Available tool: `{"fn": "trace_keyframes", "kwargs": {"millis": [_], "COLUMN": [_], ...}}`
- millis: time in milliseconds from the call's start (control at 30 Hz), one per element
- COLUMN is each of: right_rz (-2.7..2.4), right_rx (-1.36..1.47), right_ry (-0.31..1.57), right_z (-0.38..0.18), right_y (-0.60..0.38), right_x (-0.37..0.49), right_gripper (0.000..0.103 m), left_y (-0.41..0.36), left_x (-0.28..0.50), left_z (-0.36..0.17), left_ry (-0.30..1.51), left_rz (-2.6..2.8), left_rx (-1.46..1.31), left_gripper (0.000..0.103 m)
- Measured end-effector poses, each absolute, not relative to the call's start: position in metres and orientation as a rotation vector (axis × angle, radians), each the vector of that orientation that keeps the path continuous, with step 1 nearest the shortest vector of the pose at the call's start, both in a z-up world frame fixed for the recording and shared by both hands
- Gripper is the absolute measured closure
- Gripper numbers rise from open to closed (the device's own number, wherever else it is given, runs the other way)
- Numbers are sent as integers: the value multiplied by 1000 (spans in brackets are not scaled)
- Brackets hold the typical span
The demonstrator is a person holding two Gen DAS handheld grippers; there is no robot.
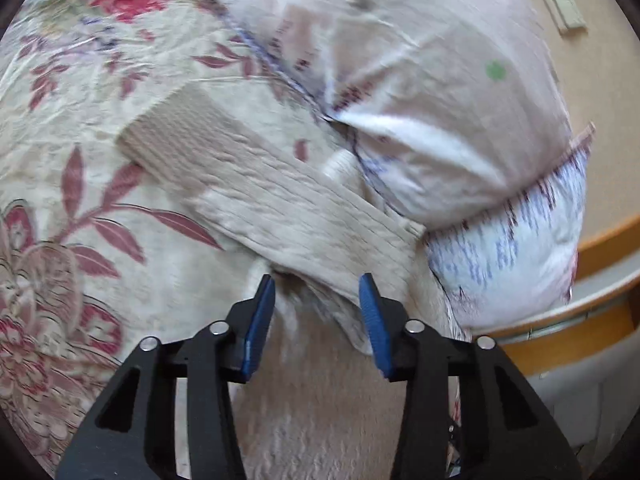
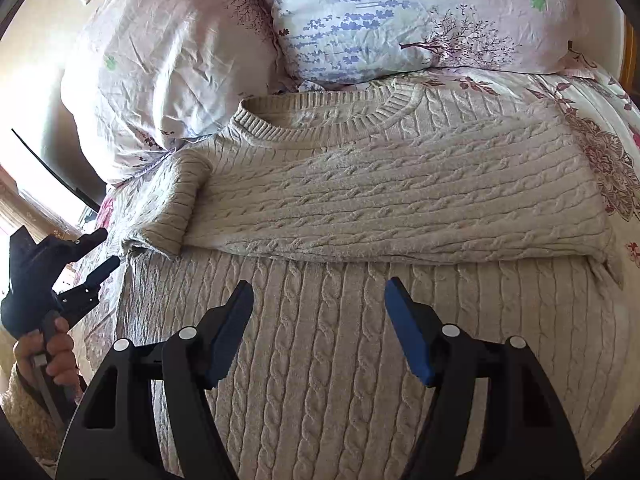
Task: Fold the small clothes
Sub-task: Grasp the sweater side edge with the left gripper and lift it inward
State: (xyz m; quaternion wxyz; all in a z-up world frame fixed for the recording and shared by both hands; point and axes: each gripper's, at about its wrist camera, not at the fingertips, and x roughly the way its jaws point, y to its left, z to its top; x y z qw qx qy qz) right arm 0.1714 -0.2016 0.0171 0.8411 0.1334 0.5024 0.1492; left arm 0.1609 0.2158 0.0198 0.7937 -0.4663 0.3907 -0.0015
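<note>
Bed with a cream floral-print bedspread [image 1: 80,128]: carries everything; red-brown leaves and blossoms show at the left of the left wrist view.

Two pillows in pale crinkled cotton, one pinkish [image 2: 160,60], one with blue-violet sprigs [image 2: 380,12]: stacked along the far edge of the bed, just beyond the garment's collar.

Cream cable-knit sweater [image 2: 360,200]: the task's item, laid flat across the bed with its ribbed neckline toward the pillows. One long sleeve [image 2: 400,176] lies folded across the chest from the right; at the left a shorter fold of knit [image 2: 176,208] turns over near the shoulder. The body runs near, under the right gripper. Judged thick, soft and limp, moderately heavy for its kind, not slippery, not fragile; it will sag and drag if lifted by one point. Best taken at the hem corners or the side seam, pinching both layers.

Sleeve with ribbed cuff [image 1: 248,184]: in the blurred left wrist view it stretches diagonally over the bedspread.

Right gripper [image 2: 320,320]: blue-padded fingers stand wide apart above the body of the knit, holding nothing.

Left gripper [image 1: 316,312]: fingers partly apart, a fold of cream fabric between them; no pad is seen pressing it. A hand [image 2: 52,352] holds its handle at the left.
</note>
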Motion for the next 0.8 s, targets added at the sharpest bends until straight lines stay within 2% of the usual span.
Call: {"fn": "trace_keyframes", "kwargs": {"millis": [267,400,600,800], "right_rz": [306,294,272,255], "right_rx": [258,263,277,296], "right_ry": [1079,1079,1070,1064], "right_z": [15,16,20,20], "right_y": [-200,-205,-216,-227], "right_x": [166,161,155,151], "right_gripper": [33,33,33,33], "left_y": [264,277,281,263], "left_x": [166,168,176,188], "left_z": [-8,-15,-9,37], "left_ry": [822,794,782,714], "left_rz": [184,247,291,199], "left_rx": [-1233,-1295,-1248,-1064], "left_gripper": [78,90,97,98]}}
